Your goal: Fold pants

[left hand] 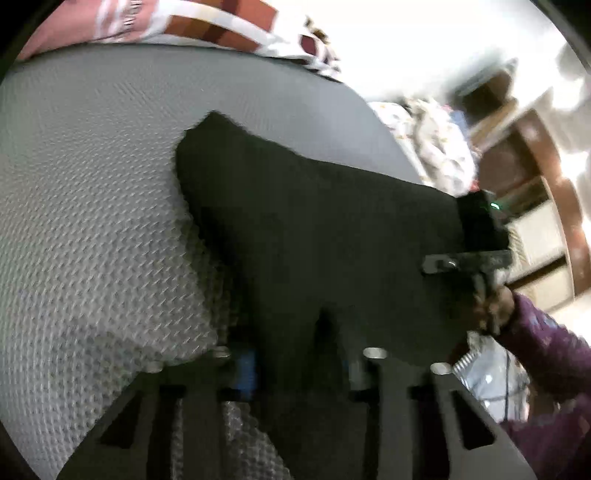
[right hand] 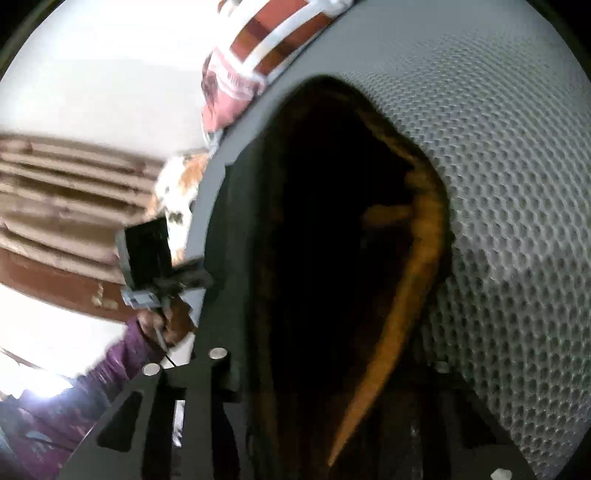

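1. The left gripper (left hand: 299,354) sits at the bottom of its own view with the dark pants (left hand: 314,229) bunched between its fingers; it looks clamped on the cloth.
2. The right gripper (right hand: 325,398) is buried under the pants (right hand: 325,229) in its view; whether it is closed or parted cannot be told.
3. The pants hang lifted between the two grippers, draping over a grey textured mattress (left hand: 92,206), near its edge.
4. An orange inner band (right hand: 406,295) shows along the pants' opening in the right view.
5. Each view shows the other gripper held by a hand (left hand: 495,306) in a purple sleeve (right hand: 92,384).
6. A red-and-white checked blanket (left hand: 207,22) lies at the mattress's far edge.
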The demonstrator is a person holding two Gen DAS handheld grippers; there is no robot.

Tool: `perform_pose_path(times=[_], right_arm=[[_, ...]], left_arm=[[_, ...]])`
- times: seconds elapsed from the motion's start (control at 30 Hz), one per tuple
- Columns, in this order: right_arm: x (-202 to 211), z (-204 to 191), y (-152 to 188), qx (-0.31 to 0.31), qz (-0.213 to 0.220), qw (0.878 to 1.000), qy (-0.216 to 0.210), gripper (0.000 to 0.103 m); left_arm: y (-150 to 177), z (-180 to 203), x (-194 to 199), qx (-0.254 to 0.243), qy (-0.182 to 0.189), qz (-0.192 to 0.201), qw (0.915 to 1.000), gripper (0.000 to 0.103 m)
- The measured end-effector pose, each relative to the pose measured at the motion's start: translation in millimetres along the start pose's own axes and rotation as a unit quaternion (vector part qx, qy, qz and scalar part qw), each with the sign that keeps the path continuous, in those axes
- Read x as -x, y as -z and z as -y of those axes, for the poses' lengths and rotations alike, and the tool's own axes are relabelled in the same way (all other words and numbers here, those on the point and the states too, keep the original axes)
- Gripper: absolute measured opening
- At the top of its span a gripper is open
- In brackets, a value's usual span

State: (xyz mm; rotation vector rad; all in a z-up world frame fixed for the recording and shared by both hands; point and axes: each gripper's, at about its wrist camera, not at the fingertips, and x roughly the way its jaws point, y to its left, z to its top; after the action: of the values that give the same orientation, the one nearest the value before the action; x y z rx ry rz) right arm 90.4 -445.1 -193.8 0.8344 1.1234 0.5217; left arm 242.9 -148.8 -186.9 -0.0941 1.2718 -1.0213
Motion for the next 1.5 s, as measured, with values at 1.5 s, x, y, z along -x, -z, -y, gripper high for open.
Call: perform_pose_path(times=[1.5], right_arm=[[-140.5,-157.2,-50.6,0.042,0.012,0.994,-0.098,0.030]], left_arm=[[73.8,-11.1,168.6,-0.005,-0.245,0.206,0.9473,0.018]])
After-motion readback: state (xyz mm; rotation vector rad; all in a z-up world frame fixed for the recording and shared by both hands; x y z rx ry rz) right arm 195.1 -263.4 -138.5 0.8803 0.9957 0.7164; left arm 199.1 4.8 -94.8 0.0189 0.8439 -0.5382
